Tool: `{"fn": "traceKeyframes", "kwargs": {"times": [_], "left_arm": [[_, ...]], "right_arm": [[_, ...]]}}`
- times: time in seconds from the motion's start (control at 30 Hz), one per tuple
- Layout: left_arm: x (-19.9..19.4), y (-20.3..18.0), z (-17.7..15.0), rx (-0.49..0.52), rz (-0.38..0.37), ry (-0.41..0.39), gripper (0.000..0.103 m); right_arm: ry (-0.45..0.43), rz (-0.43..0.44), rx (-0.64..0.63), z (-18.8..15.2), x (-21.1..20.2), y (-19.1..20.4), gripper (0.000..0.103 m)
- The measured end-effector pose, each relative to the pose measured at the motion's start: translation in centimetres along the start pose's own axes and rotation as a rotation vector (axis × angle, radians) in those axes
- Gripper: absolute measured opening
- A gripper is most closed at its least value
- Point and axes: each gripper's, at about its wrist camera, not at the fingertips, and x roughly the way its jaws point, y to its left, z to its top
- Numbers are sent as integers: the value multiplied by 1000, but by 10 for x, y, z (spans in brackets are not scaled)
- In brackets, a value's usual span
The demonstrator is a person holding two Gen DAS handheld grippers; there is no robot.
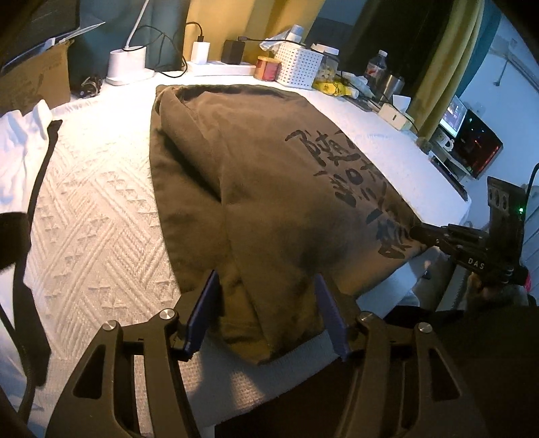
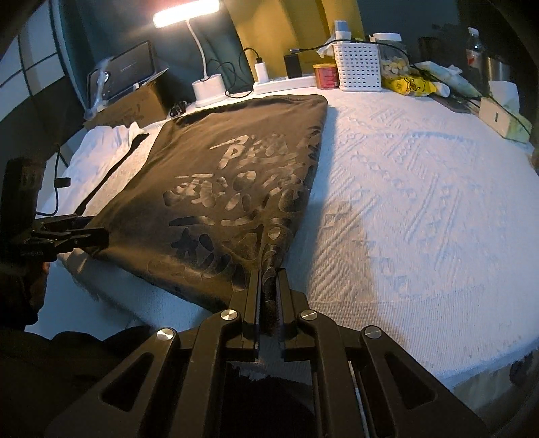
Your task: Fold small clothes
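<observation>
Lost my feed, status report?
Left gripper open, straddling brown shirt hem. Right gripper shut on its corner. White garment beside, clear.

Garment (image 1: 256, 188): dark olive-brown, with black brush-style characters printed across it.
Surface cover (image 2: 421, 209): white, woven in raised diamond and zigzag pattern.
Left gripper (image 1: 266, 303): black frame, silver rivets; fingers (image 1: 205, 313) blue-purple.
Right gripper (image 2: 268, 286): black frame, black fingers (image 2: 252, 293), silver rivets.
Basket (image 2: 358, 67): white, perforated grid of holes.
Tin (image 2: 325, 75): red with gold rim.
Lamp (image 2: 207, 87): white base and neck.
Packet (image 2: 409, 84): yellow with dark print.
Curtain (image 1: 256, 23): mustard yellow beside dark teal.
Cloth (image 1: 20, 151): white, with black strap.
</observation>
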Motion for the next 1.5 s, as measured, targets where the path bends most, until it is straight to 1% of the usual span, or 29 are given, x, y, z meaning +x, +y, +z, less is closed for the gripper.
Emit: {"fn": "traceKeyframes", "kwargs": {"times": [0.1,0.17,0.23,0.33,0.43,0.53,0.57,0.6,0.63,0.67,0.7,0.77,0.83,0.97,1.1,1.33,1.5], "left_arm": [[-1,-3,-3,9,5,9,59],[-1,-6,-4,28,2,27,60],[-1,-9,-5,46,-15,52,60],[-2,-15,-7,79,-31,83,60],[-9,-17,-5,88,-18,50,60],[-13,-10,5,46,-11,10,60],[-13,-6,8,26,0,-2,60],[-13,-2,11,7,5,-13,61],[-11,0,14,-8,7,-17,64],[-10,4,16,-24,12,-23,71],[-8,7,19,-34,19,-30,73],[-4,9,25,-41,30,-34,73],[-1,11,32,-39,30,-39,73],[5,16,52,-16,63,-47,73],[13,23,71,-9,78,-55,73],[26,39,99,-1,97,-68,73],[38,51,118,11,111,-68,73]], "right_arm": [[6,-6,-14,-1,-2,3,8],[15,-22,-51,-4,-5,7,8],[24,-40,-81,-6,-8,10,8],[37,-38,-88,-9,-10,8,8],[50,-33,-94,-7,-9,9,8],[60,-17,-69,-5,-8,4,9],[67,-12,-70,-3,-8,4,14],[72,-14,-69,-2,-9,4,17],[75,-18,-68,-1,-9,2,24],[76,-19,-67,0,-9,2,26],[76,-22,-64,1,-9,1,27],[78,-25,-56,4,-8,-2,27],[74,-26,-49,9,-8,-3,27],[55,-28,-40,24,-5,-8,27],[44,-34,-35,41,2,-15,27],[25,-51,-38,76,25,-30,27],[28,-59,-28,97,43,-42,27]]}}
